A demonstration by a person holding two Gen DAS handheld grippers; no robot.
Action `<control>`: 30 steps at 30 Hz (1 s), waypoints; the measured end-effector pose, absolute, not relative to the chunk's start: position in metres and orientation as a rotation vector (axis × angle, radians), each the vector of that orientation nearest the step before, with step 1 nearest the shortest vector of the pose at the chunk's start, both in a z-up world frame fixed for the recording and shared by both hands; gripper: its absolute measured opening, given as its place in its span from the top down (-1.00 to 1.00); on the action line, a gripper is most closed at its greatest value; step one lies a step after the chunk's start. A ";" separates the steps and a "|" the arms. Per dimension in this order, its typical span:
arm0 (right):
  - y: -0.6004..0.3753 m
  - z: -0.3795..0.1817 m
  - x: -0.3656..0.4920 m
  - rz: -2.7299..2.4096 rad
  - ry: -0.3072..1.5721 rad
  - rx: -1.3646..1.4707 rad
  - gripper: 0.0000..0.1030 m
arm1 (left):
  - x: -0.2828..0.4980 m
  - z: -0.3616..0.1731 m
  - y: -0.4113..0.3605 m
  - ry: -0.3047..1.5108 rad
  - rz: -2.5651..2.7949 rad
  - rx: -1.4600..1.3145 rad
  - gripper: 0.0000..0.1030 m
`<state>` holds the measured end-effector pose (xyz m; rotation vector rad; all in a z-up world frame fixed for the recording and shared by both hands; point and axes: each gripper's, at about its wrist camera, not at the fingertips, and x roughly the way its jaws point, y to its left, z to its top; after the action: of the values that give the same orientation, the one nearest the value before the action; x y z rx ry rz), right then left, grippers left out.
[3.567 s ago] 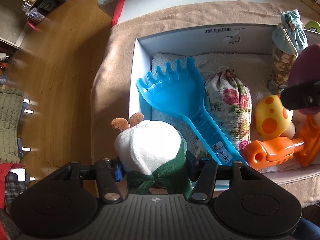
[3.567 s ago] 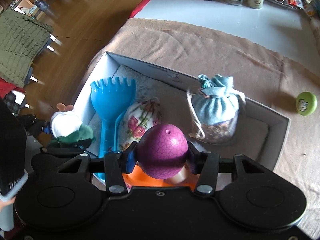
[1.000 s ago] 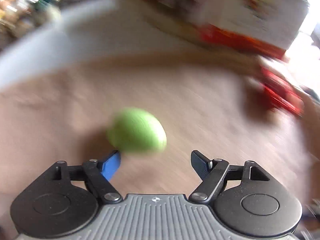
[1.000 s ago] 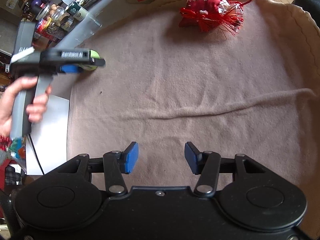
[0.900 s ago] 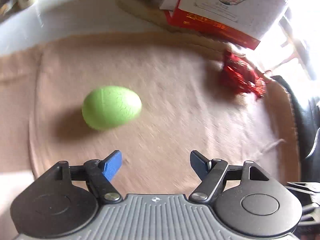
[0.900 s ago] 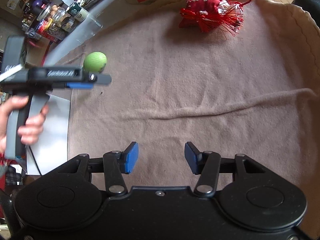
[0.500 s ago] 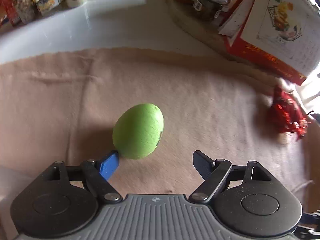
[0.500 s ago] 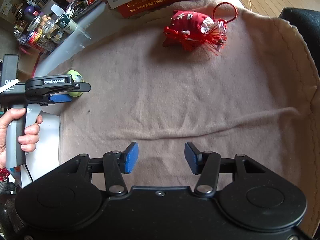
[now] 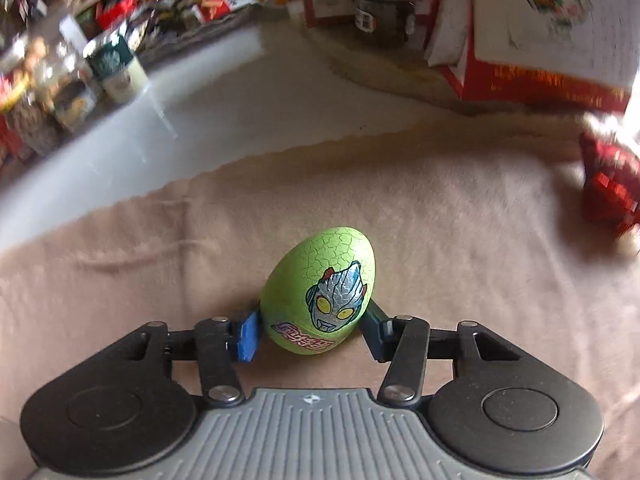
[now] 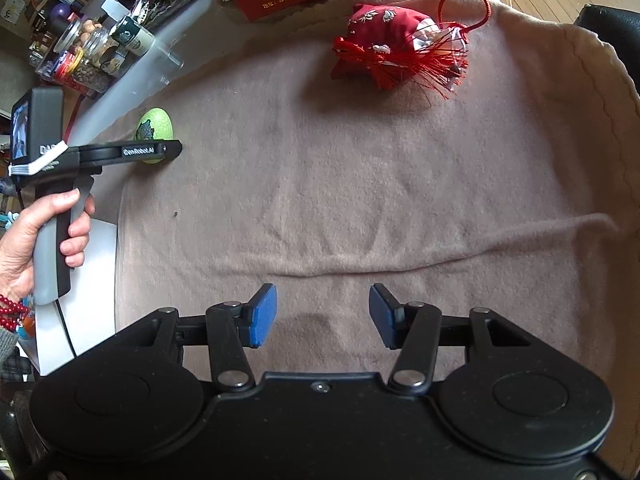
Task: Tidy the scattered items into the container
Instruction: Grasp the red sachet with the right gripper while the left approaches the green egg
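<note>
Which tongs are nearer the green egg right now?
Left. The left tongs have just been closing around the green egg; the right tongs hang open over bare blanket, well away.

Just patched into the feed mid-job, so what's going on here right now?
A person is tidying toys with a handheld gripper in each hand. The left gripper has just been closing around the green egg, which stands on the beige blanket; both pads now sit against its sides, but it is not lifted yet. The right gripper hovers open and empty over bare blanket. A red tasselled pouch lies farther off on the blanket, not picked up. Only the white edge of the box shows.
</note>
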<state>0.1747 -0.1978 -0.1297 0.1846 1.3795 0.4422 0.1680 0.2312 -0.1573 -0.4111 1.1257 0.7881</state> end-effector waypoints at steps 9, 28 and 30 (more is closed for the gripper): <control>-0.210 -0.124 0.196 0.388 1.336 0.177 -0.01 | 0.163 -0.155 0.184 1.144 0.656 -0.642 0.00; -0.154 -0.134 0.329 0.266 1.208 -0.144 -0.49 | 0.166 -0.159 0.081 1.233 0.523 -0.639 -0.08; -0.154 -0.143 0.332 0.266 1.222 -0.120 -0.47 | 0.167 -0.159 0.081 1.232 0.514 -0.646 -0.20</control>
<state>0.3319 -0.1545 -0.1433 -0.1199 1.2220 0.2657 0.1674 0.0808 -0.1588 -0.6458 1.2325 0.5139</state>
